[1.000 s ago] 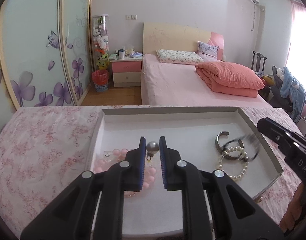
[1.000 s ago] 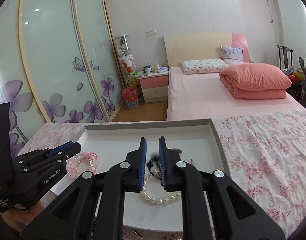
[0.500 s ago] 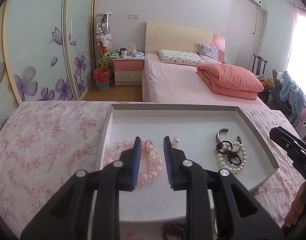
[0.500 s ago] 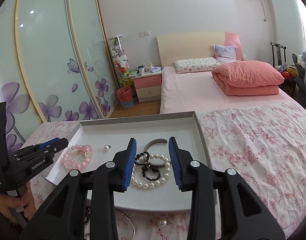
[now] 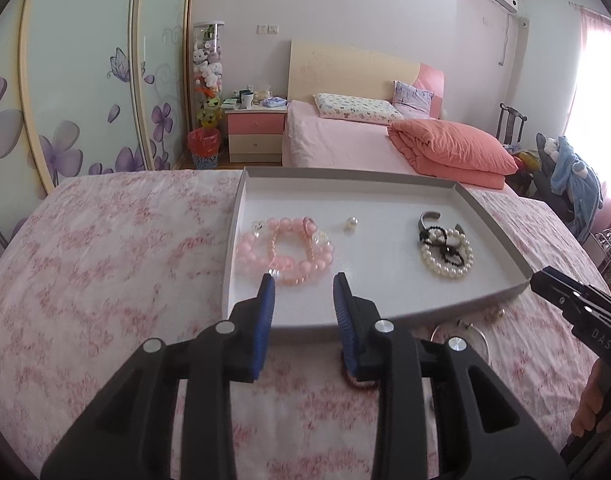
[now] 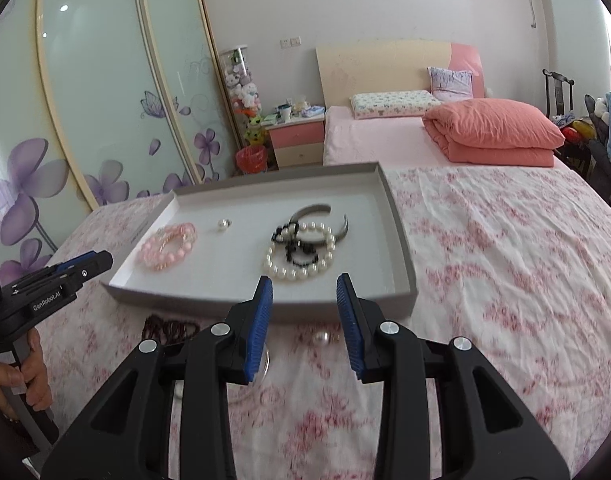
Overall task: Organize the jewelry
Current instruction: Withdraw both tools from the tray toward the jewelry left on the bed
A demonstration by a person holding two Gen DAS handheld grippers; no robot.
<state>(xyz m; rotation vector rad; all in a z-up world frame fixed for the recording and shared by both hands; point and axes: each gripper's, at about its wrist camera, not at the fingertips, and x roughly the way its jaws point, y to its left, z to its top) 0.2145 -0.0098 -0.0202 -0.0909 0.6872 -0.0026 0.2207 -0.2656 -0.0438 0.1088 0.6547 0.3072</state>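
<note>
A grey-rimmed white tray [image 5: 493, 224] [image 6: 401, 240] lies on the floral cloth. In it are pink bead bracelets [image 5: 285, 252] [image 6: 167, 246], a small pearl earring [image 5: 351, 222] [image 6: 224, 223], and a white pearl bracelet [image 5: 449, 258] [image 6: 301, 260] with a black bead strand and a silver cuff [image 5: 427, 218] [image 6: 321, 212]. My left gripper [image 5: 303, 284] is open and empty above the tray's near edge. My right gripper [image 6: 303, 284] is open and empty, also at the near edge. On the cloth in front of the tray lie a dark beaded bracelet [image 6: 169, 330], a pearl earring [image 6: 323, 337] and a thin ring.
The floral cloth [image 6: 505, 280] spreads wide to the right and left [image 5: 105, 260] of the tray. A pink bed [image 5: 345, 144], a nightstand and sliding wardrobe doors stand behind. The other gripper shows at each view's edge [image 5: 577, 316] [image 6: 53, 288].
Both grippers opened, releasing the pearl earring and the black strand into the tray, and drew back and up from the tray to its near edge.
</note>
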